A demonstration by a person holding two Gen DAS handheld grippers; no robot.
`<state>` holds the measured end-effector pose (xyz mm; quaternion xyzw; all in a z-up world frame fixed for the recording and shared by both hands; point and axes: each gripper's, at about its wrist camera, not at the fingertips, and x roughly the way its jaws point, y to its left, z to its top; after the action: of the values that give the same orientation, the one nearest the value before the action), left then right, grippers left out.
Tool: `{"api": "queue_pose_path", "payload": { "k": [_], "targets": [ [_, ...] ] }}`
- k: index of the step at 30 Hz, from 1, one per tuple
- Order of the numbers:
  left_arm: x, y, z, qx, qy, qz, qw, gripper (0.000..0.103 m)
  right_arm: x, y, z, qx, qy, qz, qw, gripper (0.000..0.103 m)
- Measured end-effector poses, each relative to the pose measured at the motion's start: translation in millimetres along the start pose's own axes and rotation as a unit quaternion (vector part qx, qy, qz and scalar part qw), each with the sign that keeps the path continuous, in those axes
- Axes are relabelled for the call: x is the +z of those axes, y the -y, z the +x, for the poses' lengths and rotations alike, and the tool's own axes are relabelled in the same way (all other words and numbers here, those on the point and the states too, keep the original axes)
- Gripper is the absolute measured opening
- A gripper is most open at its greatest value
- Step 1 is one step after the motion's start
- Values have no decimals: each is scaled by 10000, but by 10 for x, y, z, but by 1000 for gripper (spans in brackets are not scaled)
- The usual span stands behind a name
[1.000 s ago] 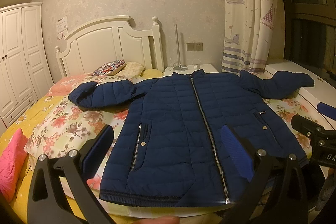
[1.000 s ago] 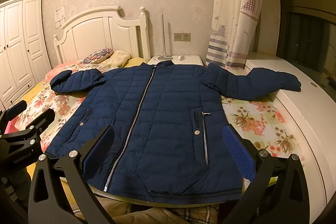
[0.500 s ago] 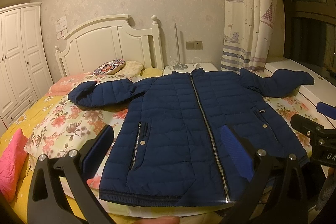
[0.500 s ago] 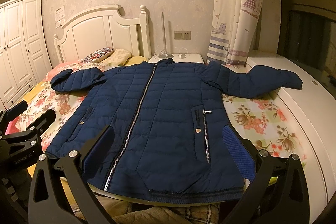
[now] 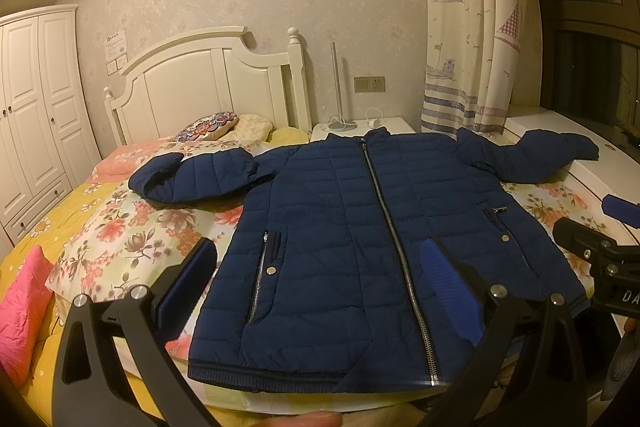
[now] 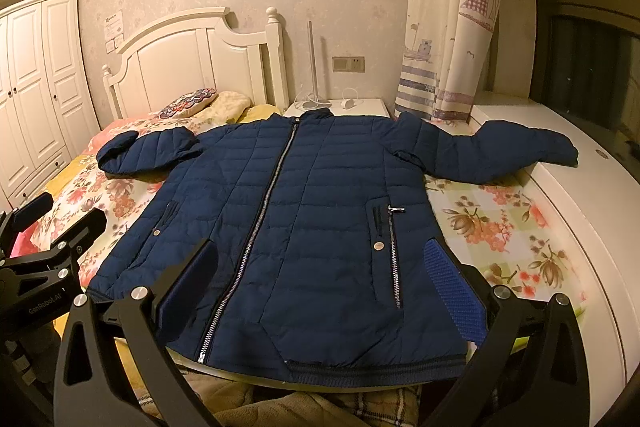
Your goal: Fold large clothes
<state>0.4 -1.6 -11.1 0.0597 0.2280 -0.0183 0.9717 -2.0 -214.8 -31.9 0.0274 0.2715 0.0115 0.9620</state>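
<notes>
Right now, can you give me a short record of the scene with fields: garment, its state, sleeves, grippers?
garment: navy quilted jacket
state: zipped shut, front up, flat on the floral bedspread
sleeves: both spread out; the far one lies over the white ledge
left gripper: open, above the hem, holding nothing
right gripper: open, above the hem, holding nothing

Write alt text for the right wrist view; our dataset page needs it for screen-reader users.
A navy puffer jacket lies zipped and spread flat on a floral bedspread, sleeves out to both sides. The open right gripper hovers over its hem, with the left gripper at the left edge.
</notes>
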Motion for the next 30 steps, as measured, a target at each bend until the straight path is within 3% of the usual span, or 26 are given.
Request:
{"api": "queue_pose_path", "payload": {
  "k": [9, 20, 22, 24, 30],
  "targets": [
    [-89, 22, 84, -8, -146, 51, 9999, 101, -41, 16, 93, 41, -147, 55, 9999, 99],
    [-109, 75, 465, -133, -719, 152, 9972, 101, -72, 267, 456, 242, -352, 295, 9987, 99],
    [-64, 91, 673, -209, -920, 229, 9953, 101, -35, 390, 607, 210, -398, 329, 9984, 99],
    [16, 88, 954, -229, -1123, 321, 9929, 101, 40, 613, 840, -78, -524, 476, 9975, 99],
    [256, 81, 2156, -204, -1902, 475, 9804, 101, 236, 1495, 1525, -535, -914, 1648, 9806, 99]
  ]
}}
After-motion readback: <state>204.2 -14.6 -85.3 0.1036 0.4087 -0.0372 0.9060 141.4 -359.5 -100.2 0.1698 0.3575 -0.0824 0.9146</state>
